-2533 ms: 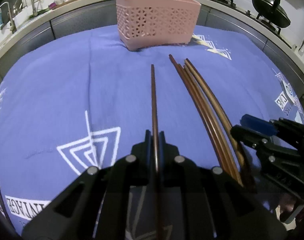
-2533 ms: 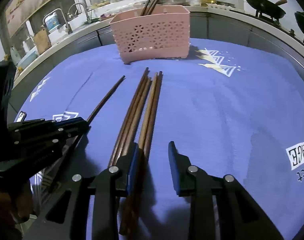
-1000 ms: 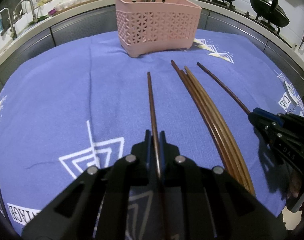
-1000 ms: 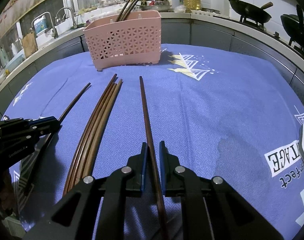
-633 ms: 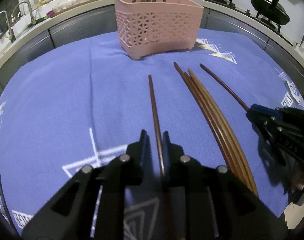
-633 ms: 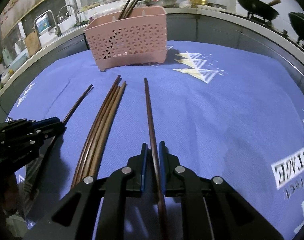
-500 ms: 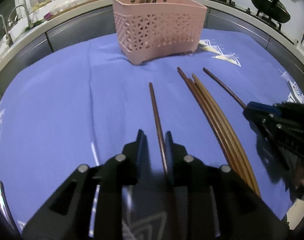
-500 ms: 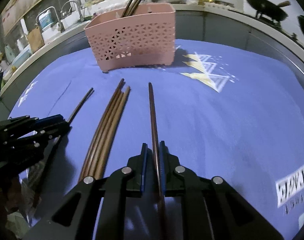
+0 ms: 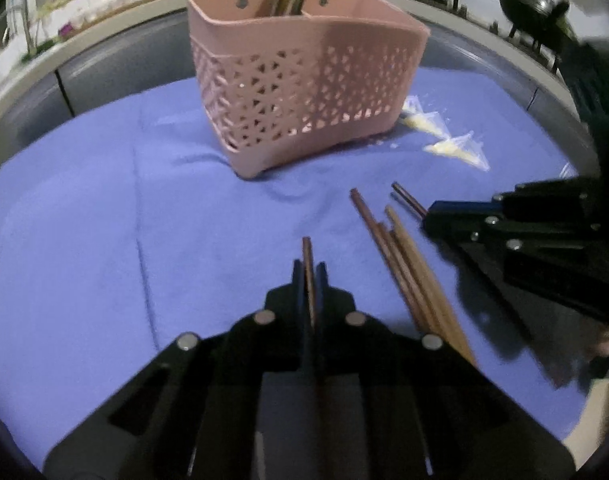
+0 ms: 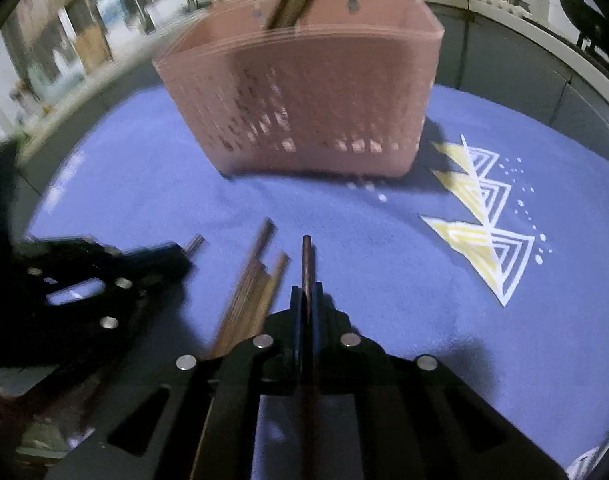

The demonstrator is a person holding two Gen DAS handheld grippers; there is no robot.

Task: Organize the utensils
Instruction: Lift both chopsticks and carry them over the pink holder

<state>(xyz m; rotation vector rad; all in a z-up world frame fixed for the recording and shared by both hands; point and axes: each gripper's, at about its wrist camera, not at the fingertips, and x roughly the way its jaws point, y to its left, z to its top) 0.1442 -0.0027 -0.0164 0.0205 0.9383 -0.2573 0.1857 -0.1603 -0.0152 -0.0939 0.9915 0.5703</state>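
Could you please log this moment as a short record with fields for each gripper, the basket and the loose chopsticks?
left gripper: shut on a single chopstick
right gripper: shut on another chopstick
pink basket: upright on the blue cloth, chopsticks already standing inside
loose chopsticks: bundle lying on the cloth between the grippers

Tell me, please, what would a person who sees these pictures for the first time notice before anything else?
First the pink basket, standing at the far middle of the blue cloth with dark chopsticks already sticking out of its top. Next, the left gripper and the right gripper, each shut on a single brown chopstick that points toward the basket. Between them a loose bundle of chopsticks lies on the cloth.
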